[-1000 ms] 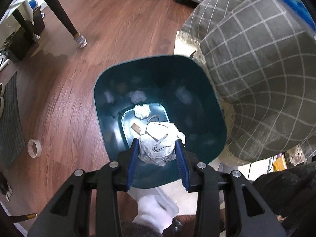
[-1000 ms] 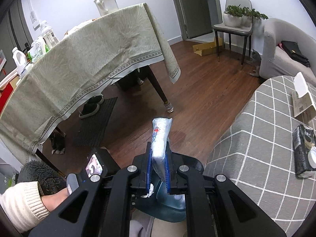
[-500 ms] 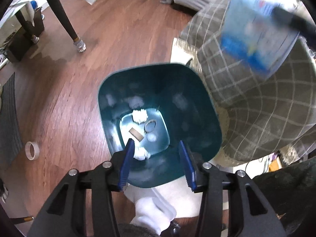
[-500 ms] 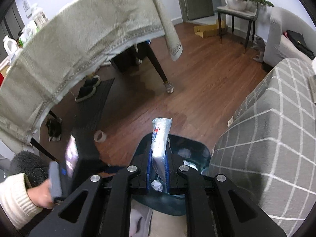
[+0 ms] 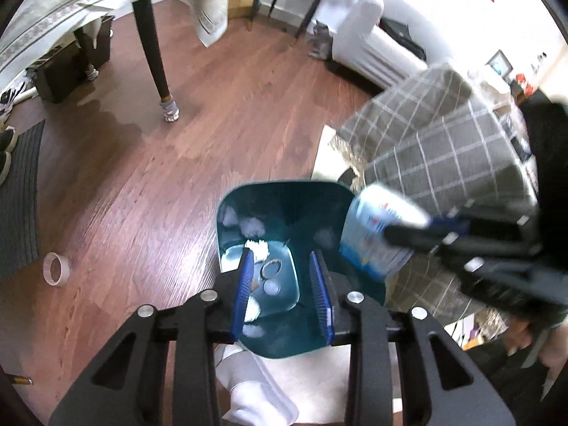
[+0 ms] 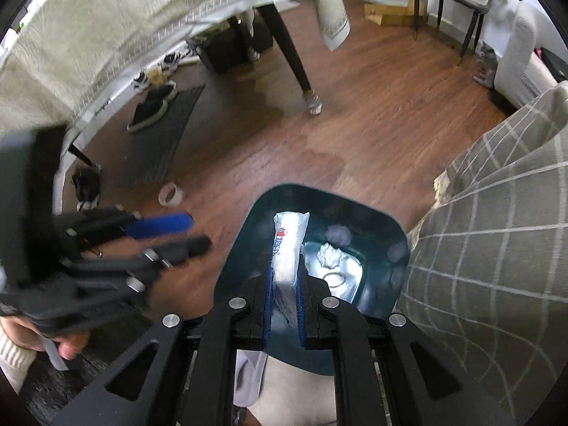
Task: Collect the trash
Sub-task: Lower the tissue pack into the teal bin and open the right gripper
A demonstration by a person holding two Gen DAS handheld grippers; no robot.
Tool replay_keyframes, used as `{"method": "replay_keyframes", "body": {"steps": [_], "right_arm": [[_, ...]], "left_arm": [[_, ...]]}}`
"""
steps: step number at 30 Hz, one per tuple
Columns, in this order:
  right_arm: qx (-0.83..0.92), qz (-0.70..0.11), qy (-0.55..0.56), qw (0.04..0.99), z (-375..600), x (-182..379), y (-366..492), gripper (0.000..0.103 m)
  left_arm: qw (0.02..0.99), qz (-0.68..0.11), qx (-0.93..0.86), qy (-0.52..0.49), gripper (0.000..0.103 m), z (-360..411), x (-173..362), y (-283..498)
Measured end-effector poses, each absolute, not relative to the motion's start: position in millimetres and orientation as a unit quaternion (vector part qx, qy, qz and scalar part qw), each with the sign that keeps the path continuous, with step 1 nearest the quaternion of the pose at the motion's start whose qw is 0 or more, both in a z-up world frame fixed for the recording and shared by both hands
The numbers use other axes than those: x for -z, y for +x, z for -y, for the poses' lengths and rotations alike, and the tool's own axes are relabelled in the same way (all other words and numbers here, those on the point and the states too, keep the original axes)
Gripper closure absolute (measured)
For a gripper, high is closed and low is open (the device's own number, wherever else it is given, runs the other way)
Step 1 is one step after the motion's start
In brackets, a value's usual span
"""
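Between the right gripper's (image 6: pixel 283 298) blue pads, a white and blue plastic wrapper (image 6: pixel 288 245), pinched flat and standing up past the fingertips; jaws nearly closed on it. Directly beyond and below those fingers, the open mouth of a teal trash bin (image 6: pixel 397 234), with a crumpled white tissue (image 6: pixel 328 254) and a thin ring on its pale bottom, just right of the wrapper.

Between the left gripper's (image 5: pixel 282 291) blue pads, nothing held; jaws spread wide over the near half of the same bin (image 5: pixel 227 209). Seen through that gap: white tissue scraps (image 5: pixel 257 246) and small round bits on the bin floor. To the right of the left fingers, at the bin's right rim, the wrapper (image 5: pixel 378 230) again, blurred, clamped in the right gripper (image 5: pixel 419 227).

Further out, left of both grippers, a roll of tape (image 5: pixel 55 269) lying on the wooden floor (image 5: pixel 177 177). To the right, touching the bin's side, a grey checked cover (image 6: pixel 497 248). Ahead, a dark table leg (image 5: pixel 154 53) under a pale tablecloth (image 6: pixel 124 28).
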State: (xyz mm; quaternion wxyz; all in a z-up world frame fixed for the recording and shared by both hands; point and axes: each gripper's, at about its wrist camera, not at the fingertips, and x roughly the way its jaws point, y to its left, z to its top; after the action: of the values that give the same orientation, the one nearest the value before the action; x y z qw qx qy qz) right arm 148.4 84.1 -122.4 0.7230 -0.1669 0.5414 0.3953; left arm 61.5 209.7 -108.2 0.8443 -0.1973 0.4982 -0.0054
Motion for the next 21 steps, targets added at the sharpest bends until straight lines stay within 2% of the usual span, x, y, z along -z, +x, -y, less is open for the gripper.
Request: {"method": "replay_keyframes", "body": {"steps": [18,20,21], "right_arm": [[-0.375,-0.585,-0.201,0.69,-89.6,167.7,145.6,0.091],[-0.377,-0.588,-0.2,0.687,-87.6,172.5,145.0,0.088],[-0.378,-0.589,-0.2,0.686,-88.0,173.3,143.9,0.082]], "left_arm": [[0.867,-0.444,0.009,-0.223,0.073,-228.0,80.6,55.3],[0.871,-0.436,0.008,-0.225,0.073,-229.0,75.7,54.7],[0.874,-0.43,0.01,-0.226,0.075,-229.6,72.5,54.2]]}}
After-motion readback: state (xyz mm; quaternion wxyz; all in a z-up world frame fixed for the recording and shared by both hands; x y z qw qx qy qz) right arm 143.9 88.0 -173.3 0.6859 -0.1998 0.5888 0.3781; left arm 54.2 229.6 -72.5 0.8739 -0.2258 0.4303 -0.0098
